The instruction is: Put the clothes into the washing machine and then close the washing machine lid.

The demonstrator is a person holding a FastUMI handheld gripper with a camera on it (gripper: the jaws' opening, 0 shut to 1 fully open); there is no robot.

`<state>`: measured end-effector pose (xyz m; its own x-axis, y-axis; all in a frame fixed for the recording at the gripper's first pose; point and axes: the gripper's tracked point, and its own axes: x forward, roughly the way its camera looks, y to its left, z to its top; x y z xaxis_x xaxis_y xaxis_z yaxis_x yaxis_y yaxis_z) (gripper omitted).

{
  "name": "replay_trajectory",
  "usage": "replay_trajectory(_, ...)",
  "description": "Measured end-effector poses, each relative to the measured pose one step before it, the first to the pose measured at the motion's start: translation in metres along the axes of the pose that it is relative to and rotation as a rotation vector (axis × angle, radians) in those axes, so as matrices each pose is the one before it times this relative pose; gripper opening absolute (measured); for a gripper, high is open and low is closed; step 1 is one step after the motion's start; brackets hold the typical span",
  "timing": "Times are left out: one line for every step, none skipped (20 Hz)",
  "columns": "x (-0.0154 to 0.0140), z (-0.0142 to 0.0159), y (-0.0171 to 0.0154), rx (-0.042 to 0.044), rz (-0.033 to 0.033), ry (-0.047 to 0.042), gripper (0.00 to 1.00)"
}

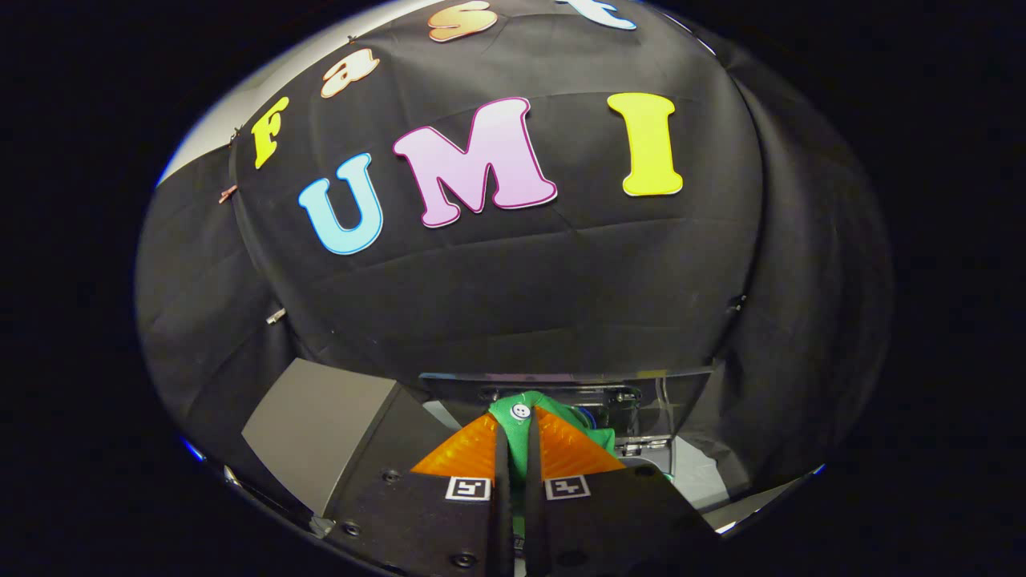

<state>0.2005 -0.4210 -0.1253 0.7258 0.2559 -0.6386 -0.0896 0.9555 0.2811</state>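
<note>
With both fingers [495,453] pinched on the green garment [531,417], the gripper [517,437] holds it up — a white button at its top — just ahead of the washing machine [641,405], its clear lid [681,393] raised beyond.

Booth wall [513,272]: black cloth, draped w/ creases and seams, well beyond the claw and wrapping round both sides. Pale strip of outer wall [216,120] visible above cloth, far up-left of claw. Gray panel [317,429] stands just left of claw, in front of cloth.
</note>
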Motion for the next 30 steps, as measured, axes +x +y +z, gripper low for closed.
replay_trajectory(0.00593,-0.00114,0.00146,-0.00177,0.00154,0.00459,0.1)
replay_trajectory(0.00551,-0.00238,0.00399,-0.01053,0.00132,0.00471,0.1)
replay_trajectory(0.00382,-0.00045,0.00306,-0.01475,-0.00134,-0.00398,0.1)
replay_trajectory(0.0027,0.00142,0.00497,-0.01724,0.00626,-0.00195,0.1)
replay_trajectory(-0.00106,0.00409,0.00633,-0.01271,0.01437,-0.01152,0.1)
replay_trajectory(-0.00034,0.00854,0.00798,-0.0128,0.0147,-0.01901,0.1)
replay_trajectory(-0.00122,0.00862,0.00569,-0.01764,0.01337,-0.02423,0.1)
replay_trajectory(0.00079,0.00838,0.00498,-0.01779,0.00967,-0.02211,0.1)
replay_trajectory(-0.00094,0.00302,0.00288,-0.01233,0.00666,-0.01605,0.1)
replay_trajectory(-0.00003,-0.00225,0.00249,-0.0107,0.00612,-0.00657,0.1)
replay_trajectory(0.0,-0.00475,-0.00152,-0.01021,-0.00812,0.00175,0.1)
replay_trajectory(0.00389,-0.00579,-0.0042,-0.00838,-0.01289,0.01006,0.1)
replay_trajectory(0.00331,-0.01071,-0.00343,-0.00201,-0.00831,0.02206,0.1)
replay_trajectory(0.00439,-0.01259,-0.00118,0.00554,-0.00537,0.02733,0.1)
replay_trajectory(0.00447,-0.0128,-0.00303,0.00967,-0.00412,0.0246,0.1)
replay_trajectory(0.00395,-0.0138,-0.00349,0.00611,-0.00628,0.02378,0.1)
replay_trajectory(0.0073,-0.01575,-0.0071,-0.00456,-0.01889,0.02584,0.1)
replay_trajectory(0.00963,-0.01775,-0.00919,-0.00396,-0.02344,0.03044,0.1)
replay_trajectory(0.01001,-0.01753,-0.00506,0.00281,-0.01421,0.03326,0.1)
replay_trajectory(0.00692,-0.01685,-0.00363,0.00323,-0.01175,0.03873,0.1)
replay_trajectory(0.00654,-0.01538,-0.00482,0.00547,-0.01096,0.03539,0.1)
replay_trajectory(0.00647,-0.0123,-0.0038,0.00718,-0.00785,0.02562,0.1)
replay_trajectory(0.0068,-0.01064,-0.00571,-0.00154,-0.01977,0.01675,0.1)
replay_trajectory(0.00579,-0.0099,-0.00572,-0.00857,-0.02239,0.00869,0.1)
replay_trajectory(0.00552,-0.01008,-0.00256,-0.00981,-0.01583,0.00525,0.11)
replay_trajectory(0.00689,-0.01112,-0.00084,-0.00504,-0.01031,0.00542,0.1)
replay_trajectory(0.00726,-0.00953,0.00011,-0.00236,-0.01082,0.0021,0.1)
replay_trajectory(0.00817,-0.0133,-0.0031,-0.00967,-0.02009,0.01008,0.11)
replay_trajectory(0.00887,-0.01477,-0.00423,-0.01592,-0.02895,0.01694,0.11)
replay_trajectory(0.00895,-0.01583,-0.00331,0.0,-0.02128,0.03331,0.1)
